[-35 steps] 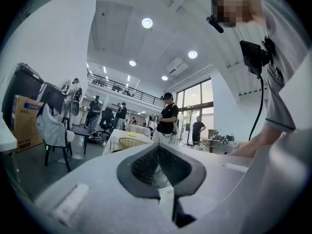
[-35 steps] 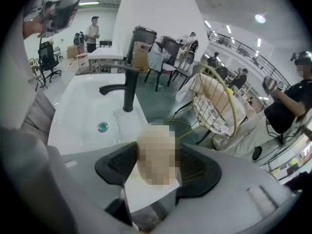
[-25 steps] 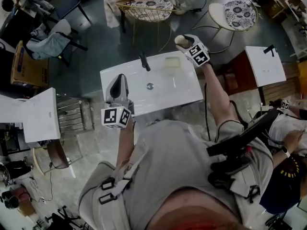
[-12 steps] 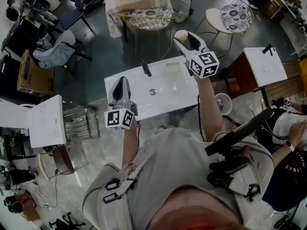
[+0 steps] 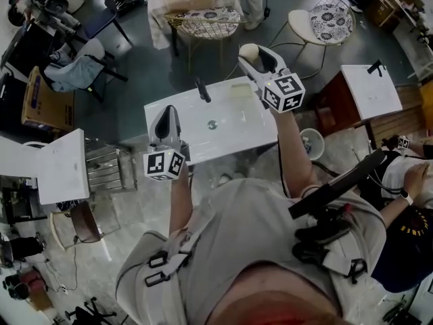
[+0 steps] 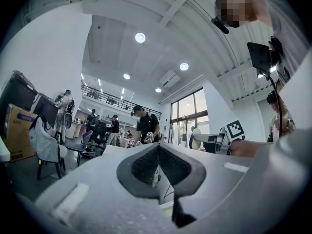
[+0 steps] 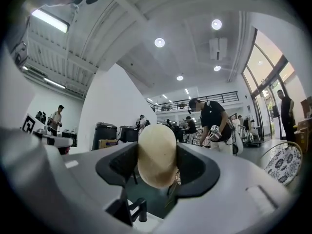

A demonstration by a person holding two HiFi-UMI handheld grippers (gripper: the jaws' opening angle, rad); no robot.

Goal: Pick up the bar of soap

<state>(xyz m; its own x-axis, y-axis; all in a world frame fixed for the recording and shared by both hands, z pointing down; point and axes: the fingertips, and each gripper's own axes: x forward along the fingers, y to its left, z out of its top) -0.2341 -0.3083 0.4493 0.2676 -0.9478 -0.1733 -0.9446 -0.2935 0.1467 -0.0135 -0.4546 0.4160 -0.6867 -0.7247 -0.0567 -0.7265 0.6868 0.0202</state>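
Cream soap bar [image 7: 157, 155] — smooth, oval, rounded

Dark floor [image 5: 142, 66], wire chair [image 5: 203, 19], round ceiling lights [image 7: 160, 42], tall windows [image 7: 270, 69].

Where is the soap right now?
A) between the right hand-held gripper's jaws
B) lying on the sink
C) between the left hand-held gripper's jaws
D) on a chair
A: the right gripper view shows the soap pinched between the jaws of the right hand-held gripper.
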